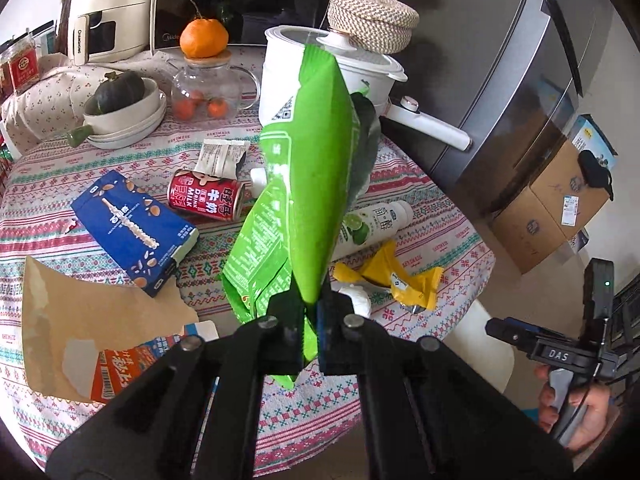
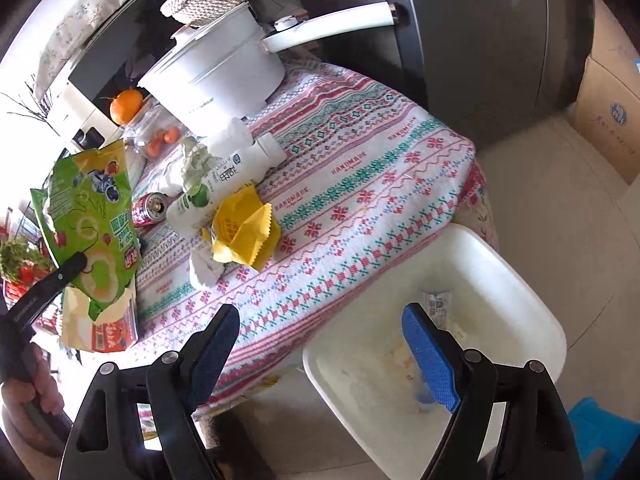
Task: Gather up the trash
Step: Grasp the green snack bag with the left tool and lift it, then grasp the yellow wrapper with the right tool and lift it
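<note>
My left gripper is shut on a green snack bag and holds it upright above the table; the bag also shows in the right wrist view. On the patterned tablecloth lie a red milk can, a blue box, a white lime bottle, a yellow wrapper, crumpled tissue and torn brown packaging. My right gripper is open and empty, over the table edge and a white bin with a small wrapper inside.
A white pot with a long handle, a woven basket, a glass teapot with an orange on top, and a bowl with a squash stand at the back. A fridge and cardboard boxes are to the right.
</note>
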`<move>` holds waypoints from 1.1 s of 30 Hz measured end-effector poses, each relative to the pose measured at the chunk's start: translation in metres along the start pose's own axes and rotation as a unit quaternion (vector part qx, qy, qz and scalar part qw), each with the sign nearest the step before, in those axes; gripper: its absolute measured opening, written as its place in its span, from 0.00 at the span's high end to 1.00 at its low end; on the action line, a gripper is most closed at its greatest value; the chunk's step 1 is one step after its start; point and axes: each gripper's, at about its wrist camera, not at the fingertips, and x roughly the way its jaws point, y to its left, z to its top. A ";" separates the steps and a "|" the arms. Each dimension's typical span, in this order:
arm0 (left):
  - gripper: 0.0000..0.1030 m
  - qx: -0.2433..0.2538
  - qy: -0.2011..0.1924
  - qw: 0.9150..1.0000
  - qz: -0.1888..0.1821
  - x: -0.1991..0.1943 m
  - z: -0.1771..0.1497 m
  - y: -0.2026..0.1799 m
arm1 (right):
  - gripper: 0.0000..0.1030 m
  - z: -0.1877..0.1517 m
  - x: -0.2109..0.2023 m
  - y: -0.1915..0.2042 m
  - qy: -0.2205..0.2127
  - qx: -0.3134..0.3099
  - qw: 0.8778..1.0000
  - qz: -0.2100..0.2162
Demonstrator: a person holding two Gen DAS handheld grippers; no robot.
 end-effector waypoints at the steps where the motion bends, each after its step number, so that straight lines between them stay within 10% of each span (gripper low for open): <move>1: 0.95 -0.001 -0.003 1.000 -0.001 -0.002 0.001 0.001 | 0.18 0.004 0.007 0.003 0.000 0.000 1.000 0.007; 15: 0.95 -0.022 0.008 1.000 -0.010 -0.004 0.004 0.019 | 0.30 0.040 0.091 0.015 0.008 0.067 0.995 0.074; 22: 0.95 -0.022 0.006 1.000 -0.011 -0.006 0.006 0.022 | 0.66 0.042 0.107 0.026 0.019 0.046 0.995 0.082; 33: 0.95 -0.008 0.004 0.999 -0.049 -0.015 0.002 0.007 | 0.76 0.039 0.048 0.024 -0.047 0.027 0.994 0.100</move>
